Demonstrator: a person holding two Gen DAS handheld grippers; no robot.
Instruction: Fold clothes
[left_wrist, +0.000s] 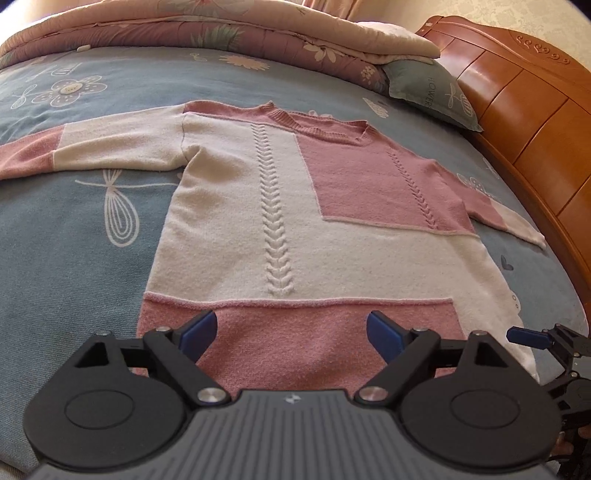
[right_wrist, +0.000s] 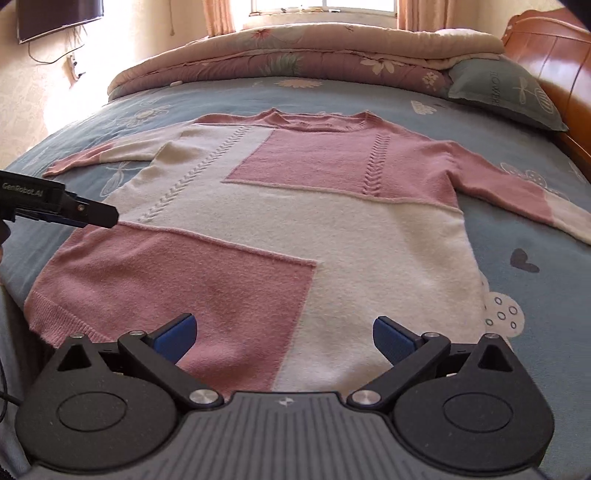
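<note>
A pink and cream knitted sweater (left_wrist: 236, 221) lies spread flat, front up, on the blue flowered bedsheet (left_wrist: 66, 258), with both sleeves stretched out sideways. My left gripper (left_wrist: 291, 332) hovers over the pink hem band near the sweater's left corner, open, with nothing between its blue pads. In the right wrist view the sweater (right_wrist: 369, 240) fills the middle. My right gripper (right_wrist: 284, 336) hangs open over the hem where pink meets cream, also holding nothing. The left gripper (right_wrist: 74, 216) shows from the side at that view's left edge.
A folded floral quilt (left_wrist: 221, 33) lies along the far end of the bed. A grey-green pillow (left_wrist: 428, 88) leans by the wooden headboard (left_wrist: 535, 122) on the right. A dark screen (right_wrist: 55, 14) hangs on the wall, far left.
</note>
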